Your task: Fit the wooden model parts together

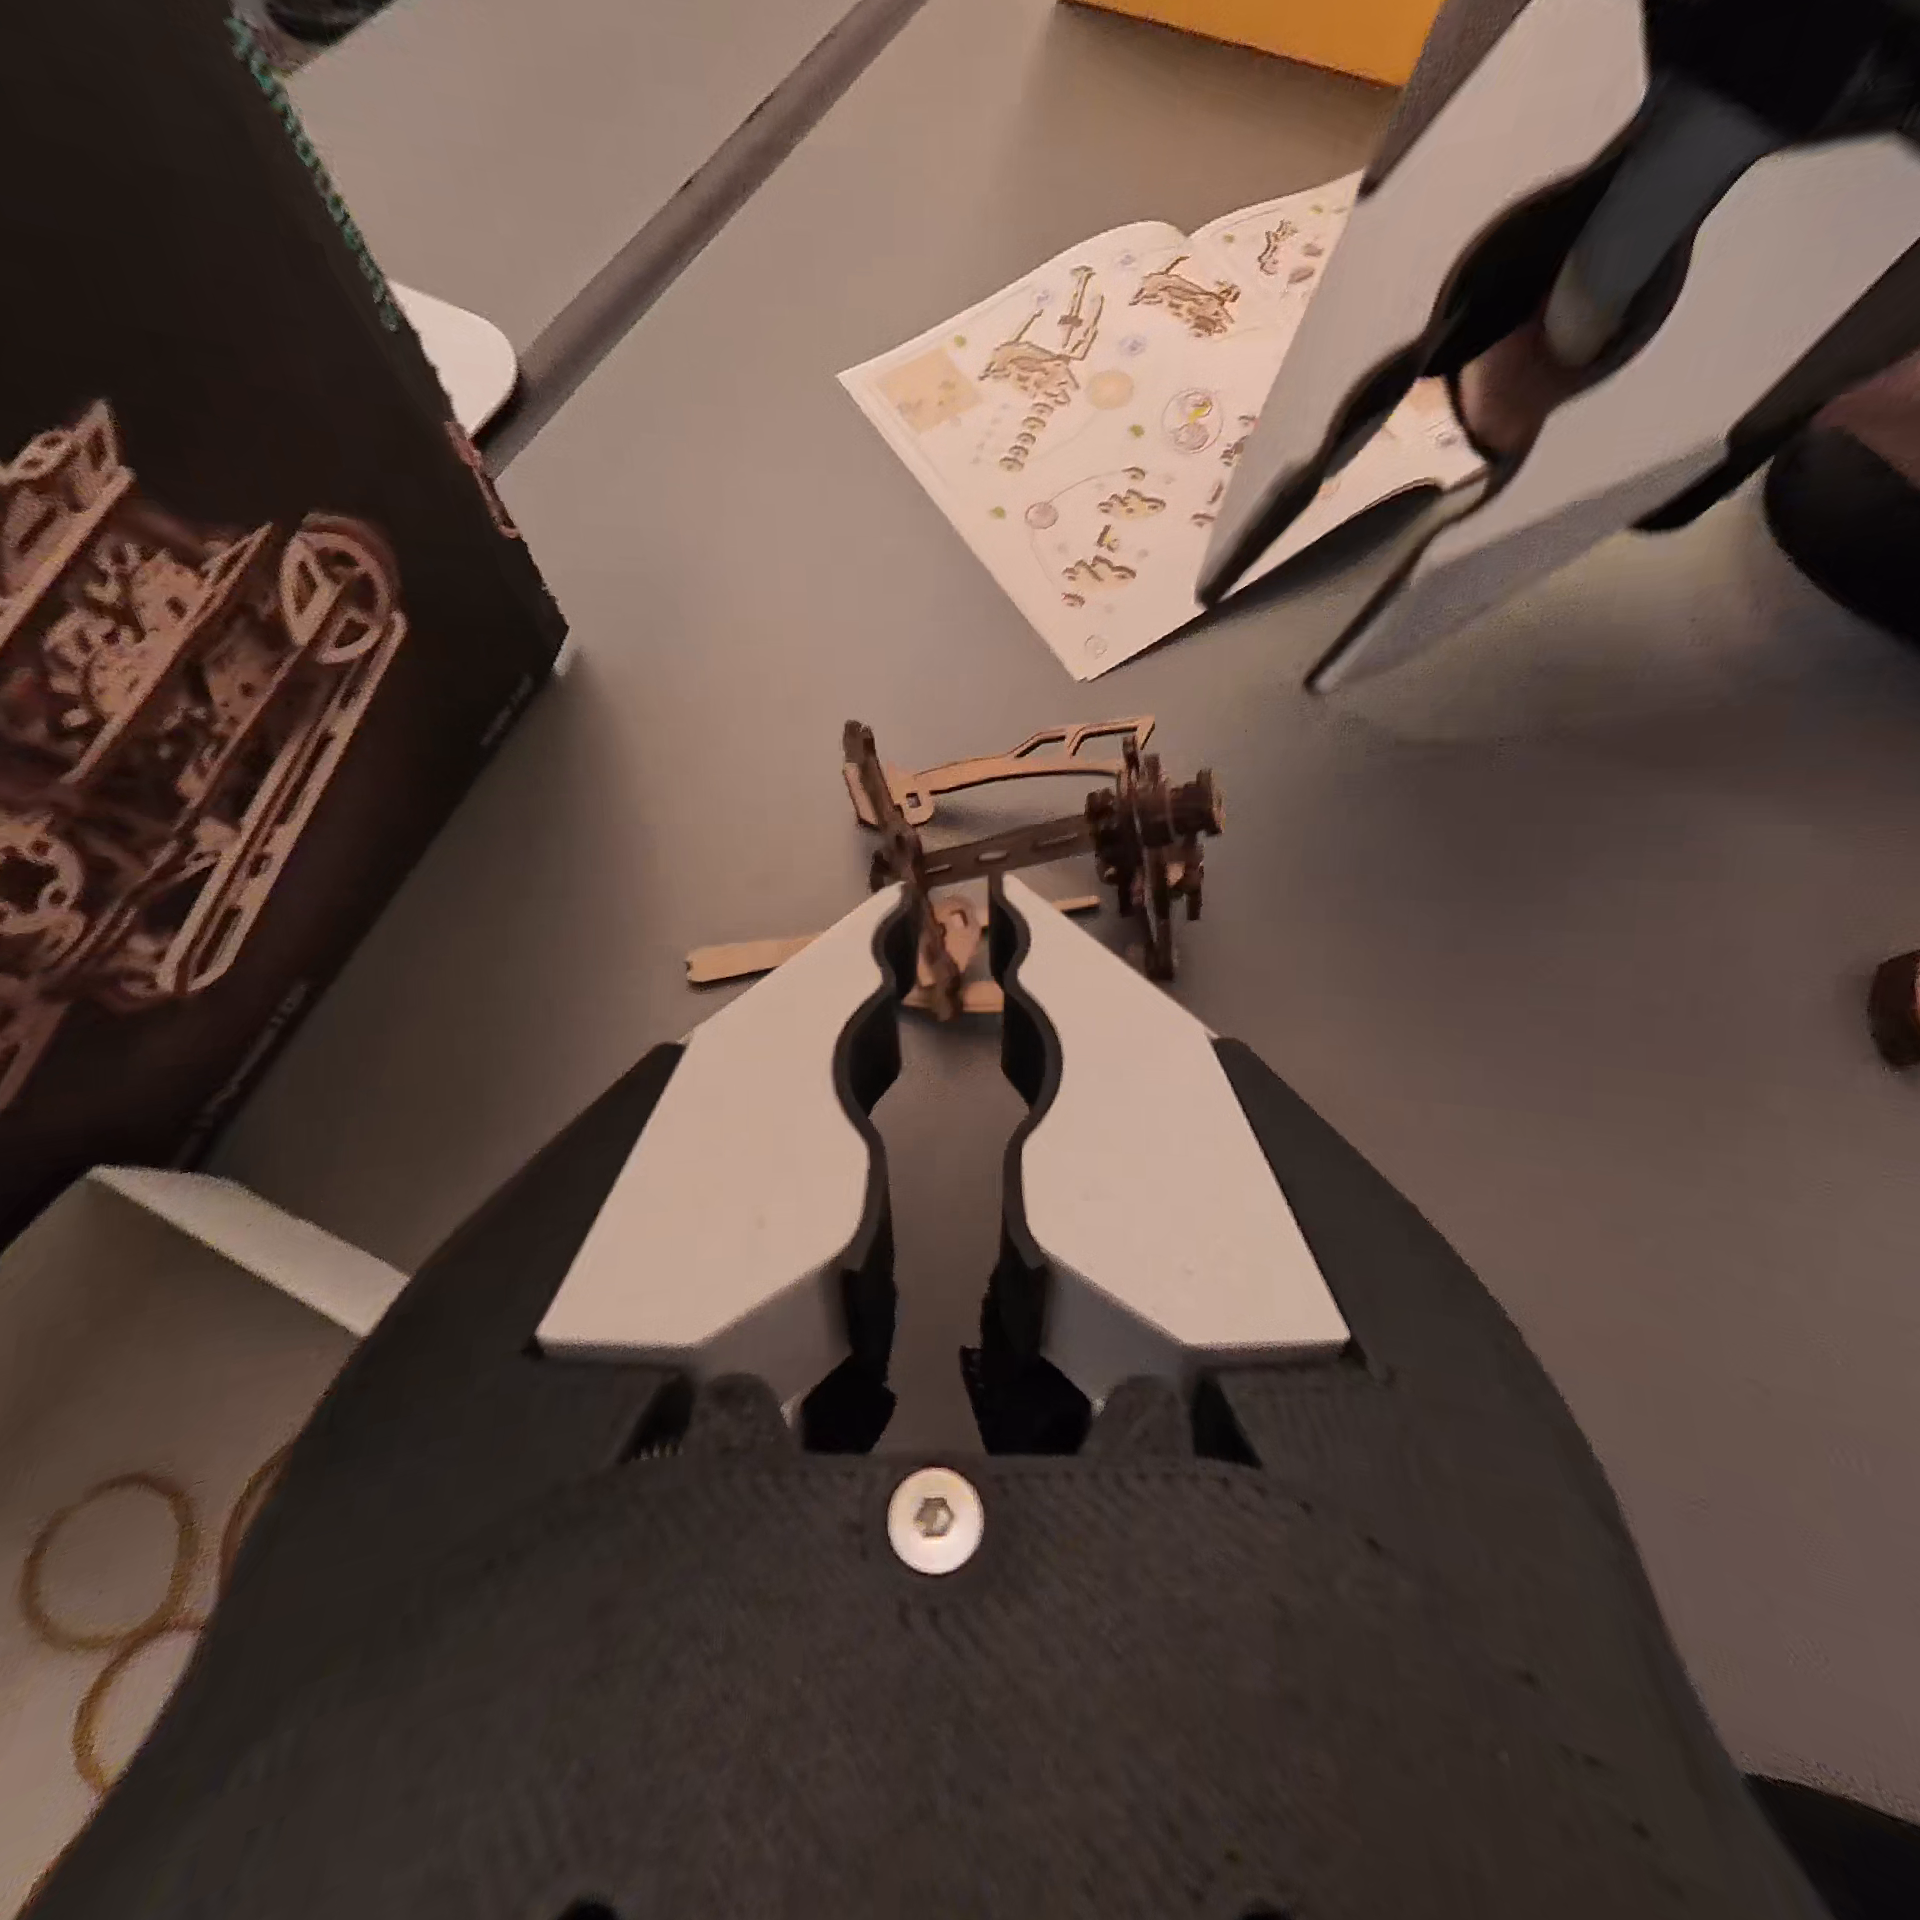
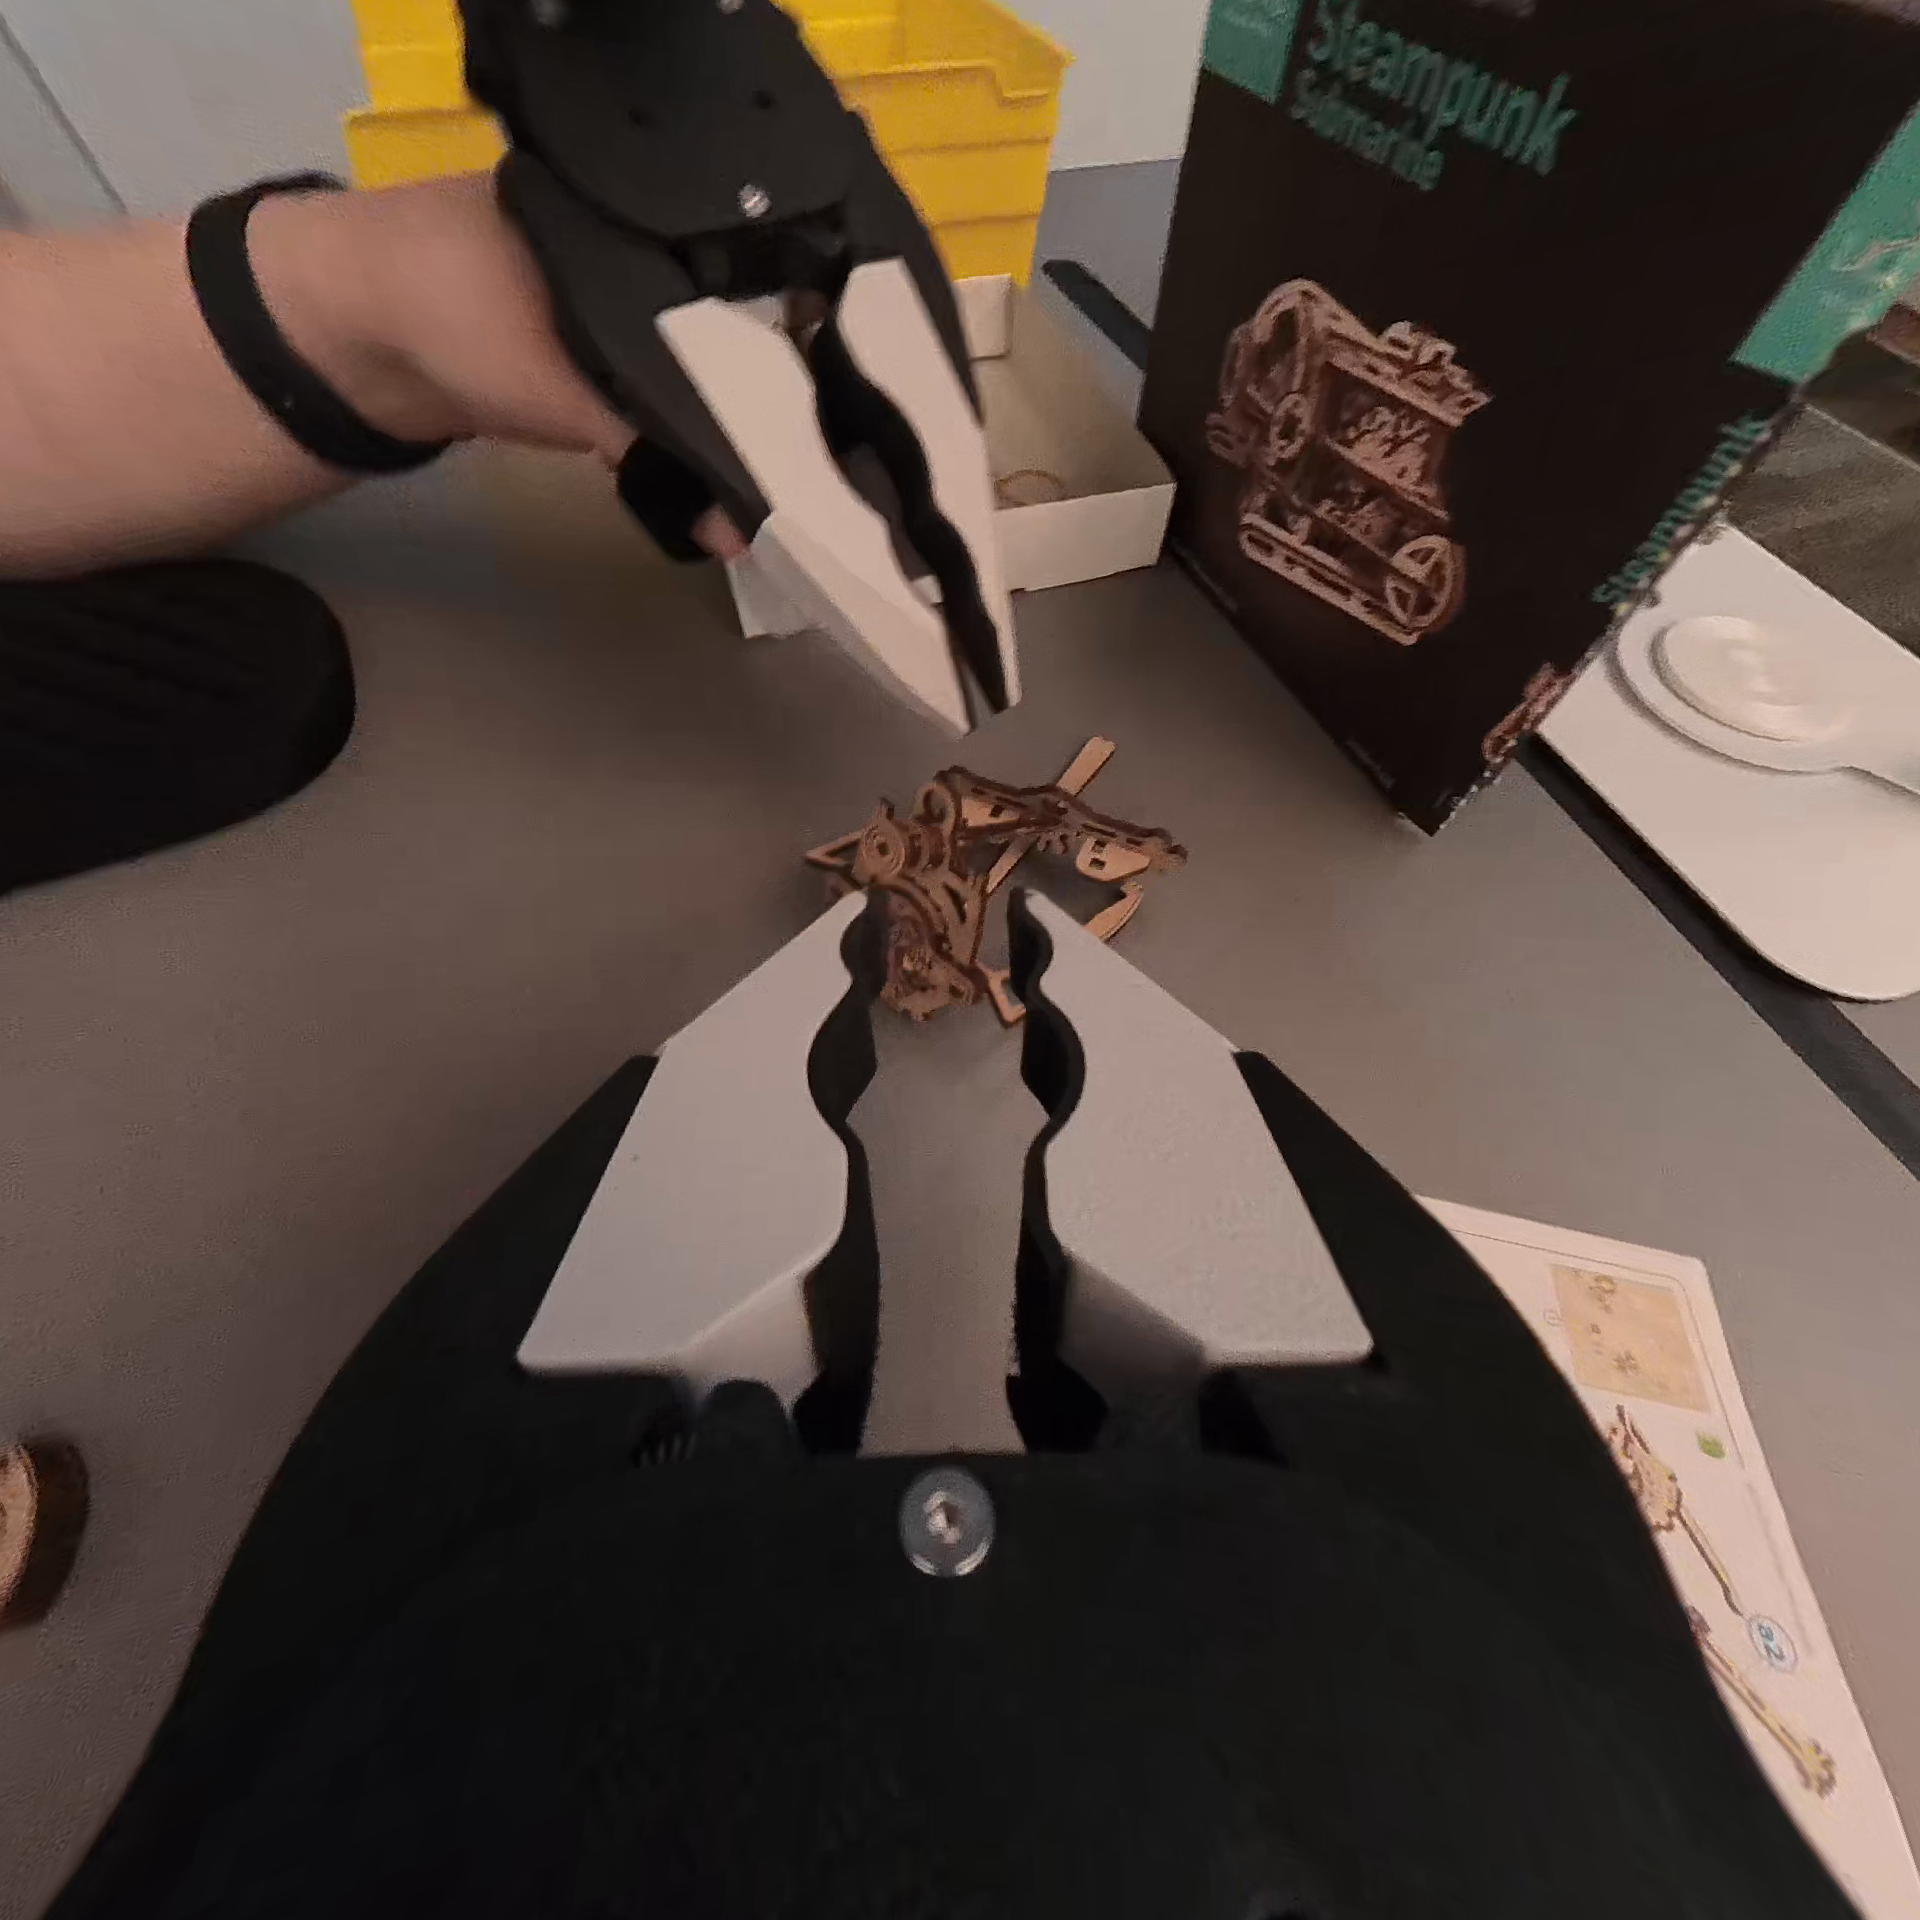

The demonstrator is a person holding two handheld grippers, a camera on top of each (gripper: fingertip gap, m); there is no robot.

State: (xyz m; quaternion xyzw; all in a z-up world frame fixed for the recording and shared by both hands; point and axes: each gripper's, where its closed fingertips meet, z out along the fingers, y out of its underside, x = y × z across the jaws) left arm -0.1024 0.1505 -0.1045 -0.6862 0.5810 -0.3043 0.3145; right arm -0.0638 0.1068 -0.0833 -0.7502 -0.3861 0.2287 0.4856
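Starting at the left tongs (image 1: 951, 894), low centre of the left wrist view: parted only narrowly at the tips, gripping nothing, poised just over the near end of the wooden model (image 1: 1039, 831). In the right wrist view, seen blurred at top centre, gripped by a hand (image 2: 395, 312) with a dark wristband.

Then the right tongs (image 2: 943, 902): parted somewhat wider, likewise gripping nothing, pointed at the same model from the opposite side. In the left wrist view, hanging in the upper right, clear of everything.

Between the two, at mid-frame on the grey table (image 1: 1455, 987): the model, already partly put together – a slotted bar, a cluster of small gears at one end, a curved arm behind. Beside and under it, a flat loose strip (image 1: 748, 951), seemingly not yet fitted. By that reckoning, somewhere in the early-to-middle part of the job, with more joining left.

Farther out: an open instruction sheet (image 1: 1091, 416) with drawn assembly steps, a tall dark box (image 2: 1455, 416) showing a picture of a finished geared machine, a white tray of rubber bands (image 1: 104, 1558) at lower left, yellow bins (image 2: 935, 125) along the top.

As to writing – teal lettering across the top and down one edge of the box, plus small numbered marks on the sheet; no other labels legible.
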